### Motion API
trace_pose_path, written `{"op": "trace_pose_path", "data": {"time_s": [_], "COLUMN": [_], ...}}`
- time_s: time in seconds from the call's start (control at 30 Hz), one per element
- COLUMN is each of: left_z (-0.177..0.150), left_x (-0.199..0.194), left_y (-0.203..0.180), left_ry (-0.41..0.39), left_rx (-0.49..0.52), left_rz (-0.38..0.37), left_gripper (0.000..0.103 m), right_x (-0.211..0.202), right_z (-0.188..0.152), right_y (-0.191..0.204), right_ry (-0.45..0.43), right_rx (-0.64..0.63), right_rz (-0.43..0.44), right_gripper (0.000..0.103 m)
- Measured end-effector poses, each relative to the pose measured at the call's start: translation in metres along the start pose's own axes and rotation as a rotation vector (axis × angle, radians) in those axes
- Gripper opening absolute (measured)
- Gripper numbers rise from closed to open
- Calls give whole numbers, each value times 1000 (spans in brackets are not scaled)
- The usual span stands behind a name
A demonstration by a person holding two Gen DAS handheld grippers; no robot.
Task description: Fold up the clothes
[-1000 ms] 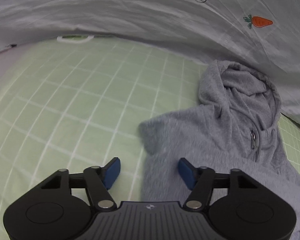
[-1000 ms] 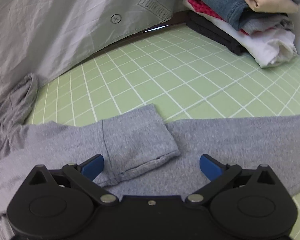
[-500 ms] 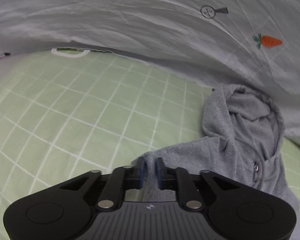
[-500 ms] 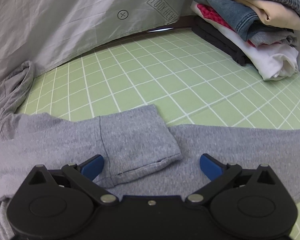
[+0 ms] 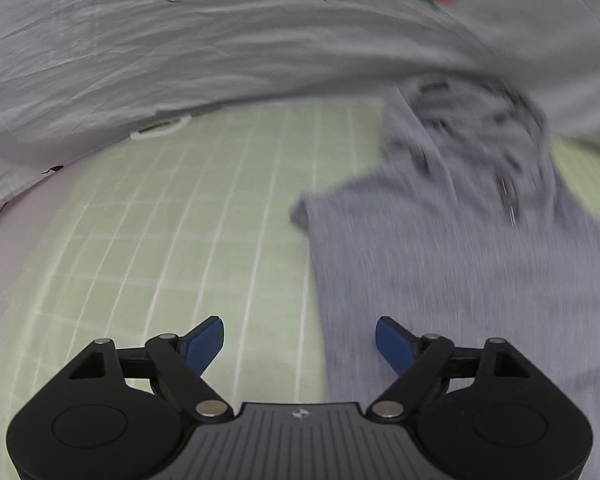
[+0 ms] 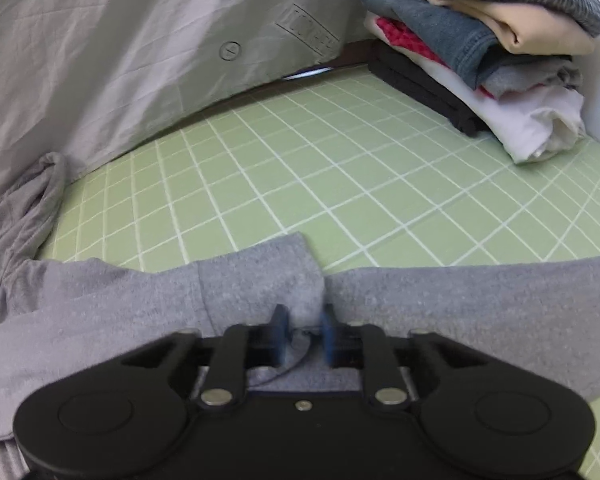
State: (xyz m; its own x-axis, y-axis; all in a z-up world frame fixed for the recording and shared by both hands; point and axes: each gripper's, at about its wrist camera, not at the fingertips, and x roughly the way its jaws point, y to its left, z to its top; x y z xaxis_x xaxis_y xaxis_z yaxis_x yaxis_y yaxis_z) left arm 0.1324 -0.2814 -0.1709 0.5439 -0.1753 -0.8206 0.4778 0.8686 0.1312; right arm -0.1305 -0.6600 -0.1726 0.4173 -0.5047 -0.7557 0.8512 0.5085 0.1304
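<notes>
A grey zip hoodie (image 5: 452, 248) lies on the green grid mat (image 5: 172, 240), its hood toward the back cloth; the left wrist view is blurred. My left gripper (image 5: 299, 346) is open above the hoodie's left edge, with nothing between its blue fingers. In the right wrist view the hoodie (image 6: 480, 312) spreads across the front and a folded sleeve cuff (image 6: 260, 280) lies on it. My right gripper (image 6: 303, 338) is shut on the near edge of that cuff.
A wrinkled grey-white cloth (image 6: 120, 60) with printed marks hangs along the back of the mat (image 6: 340, 184). A pile of folded clothes (image 6: 480, 48) stands at the far right corner. Bare green mat lies between the hoodie and the pile.
My left gripper shut on the hoodie's shoulder edge, then let go and opened again, pulling back. My right gripper moved forward and closed on the sleeve cuff.
</notes>
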Motion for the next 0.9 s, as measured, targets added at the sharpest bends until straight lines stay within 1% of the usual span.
{"op": "trace_pose_path", "data": {"time_s": [0.07,0.13,0.2,0.27,0.4,0.47,0.5,0.53,0.6,0.63,0.67,0.7,0.77,0.8,0.9], "left_z": [-14,-21,-21,-21,-23,-25,-26,-27,-26,-26,-26,-26,-27,-28,-29], "left_x": [0,-1,0,1,0,2,4,5,6,3,-1,-5,-18,-25,-47], "left_y": [-1,4,9,11,6,10,14,20,28,31,32,34,34,33,28], "left_ry": [10,2,13,21,13,22,32,45,73,74,69,65,29,12,-43], "left_rx": [31,6,-30,-53,-50,-104,-141,-181,-227,-233,-233,-233,-230,-227,-229], "left_rz": [32,29,26,31,50,54,39,16,-20,-26,-27,-28,-25,-25,-37], "left_gripper": [86,89,91,95,98,103,103,103,103,103,103,103,103,103,103], "right_x": [-7,-17,-29,-42,-60,-68,-71,-69,-64,-64,-68,-74,-91,-99,-114], "right_z": [2,5,8,10,4,1,-2,-9,-23,-30,-36,-40,-43,-44,-50], "right_y": [-1,-1,4,15,57,78,89,100,121,128,133,134,130,126,108], "right_ry": [-14,-34,-63,-86,-61,-49,-30,17,100,123,127,107,27,-9,-44], "right_rx": [15,36,39,38,14,2,-6,-23,-95,-141,-182,-215,-253,-264,-282], "right_rz": [21,49,84,138,325,419,465,501,493,471,453,443,436,427,382], "right_gripper": [15,15,15,15,15,15,18,21,42,49,61,78,102,103,103]}}
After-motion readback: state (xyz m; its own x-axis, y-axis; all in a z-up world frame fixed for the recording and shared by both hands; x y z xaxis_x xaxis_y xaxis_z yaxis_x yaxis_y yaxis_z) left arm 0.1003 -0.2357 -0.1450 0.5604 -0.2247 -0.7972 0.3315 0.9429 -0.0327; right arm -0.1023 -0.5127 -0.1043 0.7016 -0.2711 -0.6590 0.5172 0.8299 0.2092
